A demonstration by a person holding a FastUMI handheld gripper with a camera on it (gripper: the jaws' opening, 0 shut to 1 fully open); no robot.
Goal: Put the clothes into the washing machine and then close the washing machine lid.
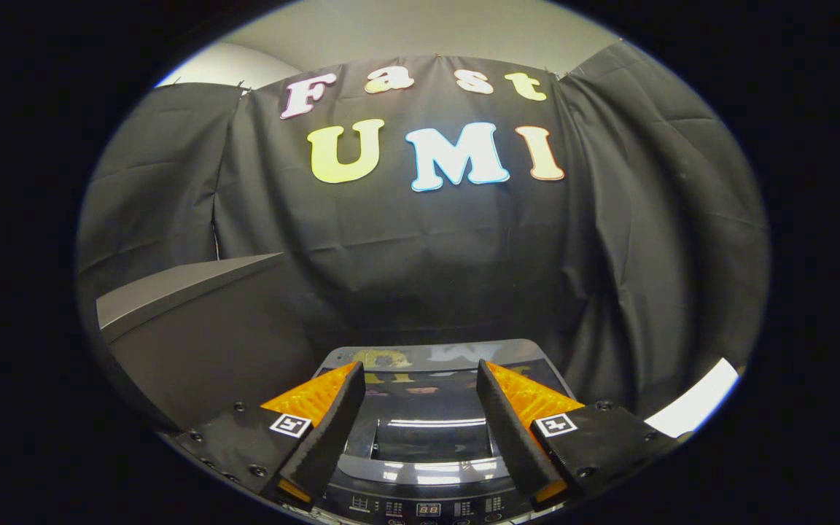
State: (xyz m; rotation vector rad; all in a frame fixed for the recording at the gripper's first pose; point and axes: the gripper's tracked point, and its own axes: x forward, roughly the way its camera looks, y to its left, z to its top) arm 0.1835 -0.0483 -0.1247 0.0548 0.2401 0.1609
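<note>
the gripper (420, 379) is held above the washing machine (427, 467), with its fingers spread apart and nothing gripped between them. the washing machine lid (431, 408) is seen between and just beyond the fingers, lying flat and closed, with reflections on its glossy surface. the control panel (427, 507) is located at the near edge, below the fingers. a dark cabinet (201, 335) is positioned beside the machine, ahead of the left finger.

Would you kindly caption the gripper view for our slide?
Open gripper hovers empty above the washing machine, whose glossy lid lies closed.
</note>
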